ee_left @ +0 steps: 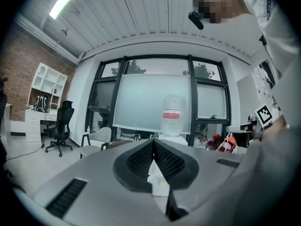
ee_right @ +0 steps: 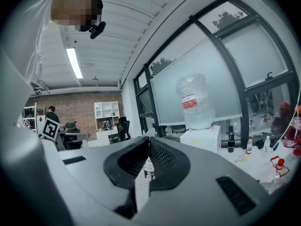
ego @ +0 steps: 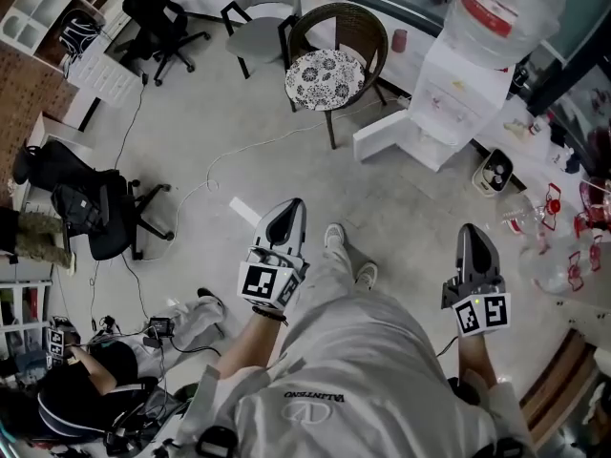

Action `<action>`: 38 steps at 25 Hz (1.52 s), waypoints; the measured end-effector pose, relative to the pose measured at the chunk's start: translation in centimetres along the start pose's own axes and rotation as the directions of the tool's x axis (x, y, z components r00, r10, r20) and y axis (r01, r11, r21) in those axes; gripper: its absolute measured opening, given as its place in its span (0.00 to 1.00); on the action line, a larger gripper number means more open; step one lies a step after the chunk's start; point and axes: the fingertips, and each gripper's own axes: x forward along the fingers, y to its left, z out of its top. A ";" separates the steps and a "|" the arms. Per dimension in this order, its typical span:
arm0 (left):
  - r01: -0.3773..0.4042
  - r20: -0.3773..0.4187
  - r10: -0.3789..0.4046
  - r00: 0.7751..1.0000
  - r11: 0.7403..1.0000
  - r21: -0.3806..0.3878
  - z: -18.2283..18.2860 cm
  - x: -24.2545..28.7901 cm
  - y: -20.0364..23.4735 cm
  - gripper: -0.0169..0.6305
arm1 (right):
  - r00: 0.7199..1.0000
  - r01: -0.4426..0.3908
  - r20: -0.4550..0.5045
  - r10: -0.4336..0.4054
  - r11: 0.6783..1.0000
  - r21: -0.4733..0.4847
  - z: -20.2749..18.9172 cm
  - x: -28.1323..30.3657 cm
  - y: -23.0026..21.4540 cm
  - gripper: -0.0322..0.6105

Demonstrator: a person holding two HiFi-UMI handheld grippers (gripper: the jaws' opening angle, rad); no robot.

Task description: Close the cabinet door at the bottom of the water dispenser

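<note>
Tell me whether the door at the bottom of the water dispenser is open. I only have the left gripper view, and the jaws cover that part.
Observer: In the head view the door stands open, swung out from the bottom of the water dispenser.
Operator: Check the way there.
Observer: A white cable lies across the path and runs toward the legs of the chair beside the open door.
Operator: Report the right gripper.
Observer: The right gripper has its jaws together with nothing between them.
</note>
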 end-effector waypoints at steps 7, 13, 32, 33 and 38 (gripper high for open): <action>0.014 0.004 -0.014 1.000 1.000 -0.004 0.4 2.5 2.5 0.03 | 1.000 0.006 -0.009 -0.006 1.000 -0.004 0.1 3.2 0.4 0.08; 0.053 -0.003 -0.053 0.999 0.998 -0.031 0.2 5.7 5.5 0.03 | 1.000 0.010 -0.020 -0.010 1.000 -0.016 0.6 8.1 1.4 0.08; 0.266 -0.040 -0.268 0.963 0.963 -0.054 -0.5 16.4 12.5 0.03 | 1.000 0.017 -0.001 -0.017 0.993 -0.120 1.9 22.8 5.7 0.08; 0.271 -0.038 -0.273 0.961 0.961 -0.057 -0.7 16.6 12.5 0.03 | 1.000 0.014 -0.004 -0.015 0.992 -0.128 1.8 23.0 5.8 0.08; 0.279 -0.061 -0.283 0.957 0.959 -0.055 -2.5 18.3 12.0 0.03 | 1.000 0.019 -0.007 -0.020 0.989 -0.145 1.4 23.9 4.8 0.08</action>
